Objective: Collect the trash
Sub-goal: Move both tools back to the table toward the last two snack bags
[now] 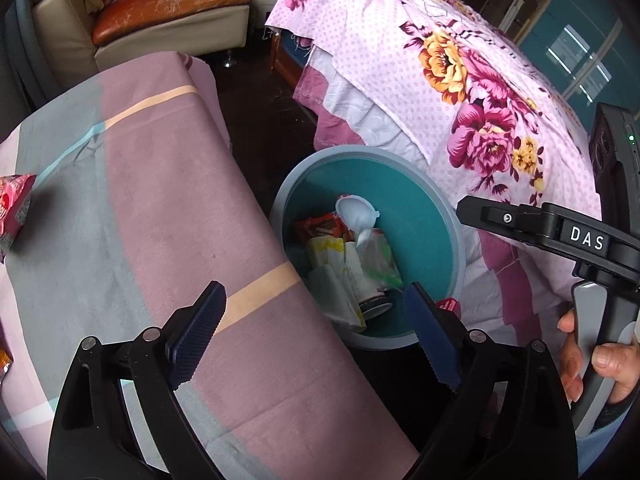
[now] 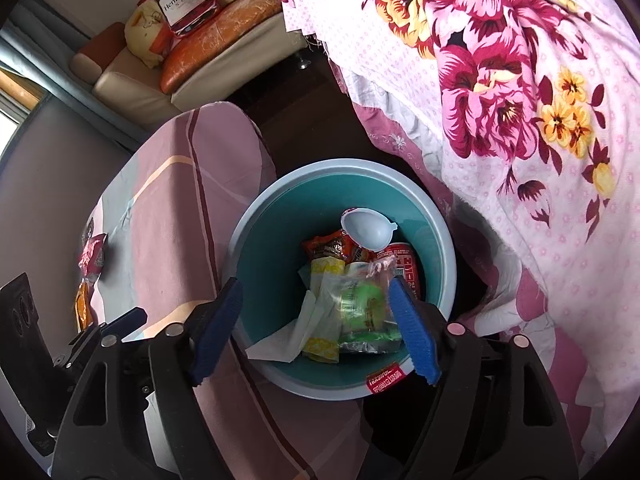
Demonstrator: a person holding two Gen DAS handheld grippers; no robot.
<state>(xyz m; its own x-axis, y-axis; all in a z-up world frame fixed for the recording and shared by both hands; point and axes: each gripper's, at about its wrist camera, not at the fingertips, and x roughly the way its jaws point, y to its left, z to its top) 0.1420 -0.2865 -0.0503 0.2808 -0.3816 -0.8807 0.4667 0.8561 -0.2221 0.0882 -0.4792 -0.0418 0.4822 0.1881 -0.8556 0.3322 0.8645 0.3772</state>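
Note:
A round teal bin (image 1: pixel 420 216) (image 2: pixel 276 220) stands on the floor between the cloth-covered table and the bed. It holds several wrappers, a white tissue (image 2: pixel 288 340), a red can (image 2: pixel 404 268) and a white plastic lid (image 1: pixel 356 212) (image 2: pixel 366 228). My left gripper (image 1: pixel 316 328) is open and empty, over the table edge beside the bin. My right gripper (image 2: pixel 314 328) is open and empty, above the bin; its body also shows in the left wrist view (image 1: pixel 552 228). A pink snack packet (image 1: pixel 14 208) (image 2: pixel 93 258) and an orange packet (image 2: pixel 82 306) lie on the table.
The table carries a pink and grey striped cloth (image 1: pixel 140 200). A bed with a floral quilt (image 1: pixel 460 80) is right of the bin. A sofa (image 1: pixel 160 12) with cushions stands at the back. A red label (image 2: pixel 386 380) hangs on the bin's near rim.

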